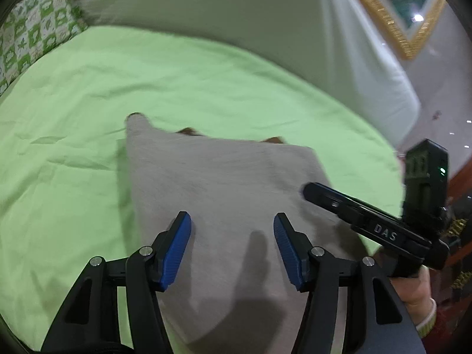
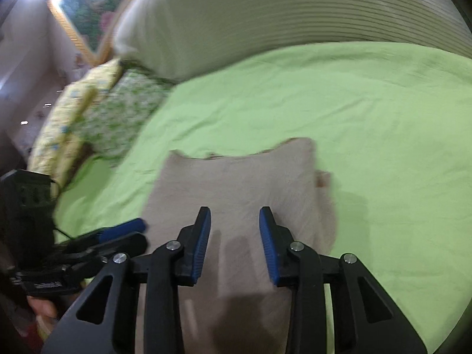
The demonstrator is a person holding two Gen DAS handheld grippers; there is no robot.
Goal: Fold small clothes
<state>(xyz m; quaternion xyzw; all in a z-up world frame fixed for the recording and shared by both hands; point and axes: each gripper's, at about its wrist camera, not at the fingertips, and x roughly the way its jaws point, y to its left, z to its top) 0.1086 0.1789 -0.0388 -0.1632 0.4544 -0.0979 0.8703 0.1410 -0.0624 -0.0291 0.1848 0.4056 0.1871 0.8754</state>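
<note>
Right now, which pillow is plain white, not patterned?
The large white pillow propped behind the green sheet. The green-checked pillow and the yellow floral pillow beside it are both printed.

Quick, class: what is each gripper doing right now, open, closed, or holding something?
Left gripper: open, holding nothing, above the beige garment.
Right gripper: open, holding nothing, above the same garment.
</note>
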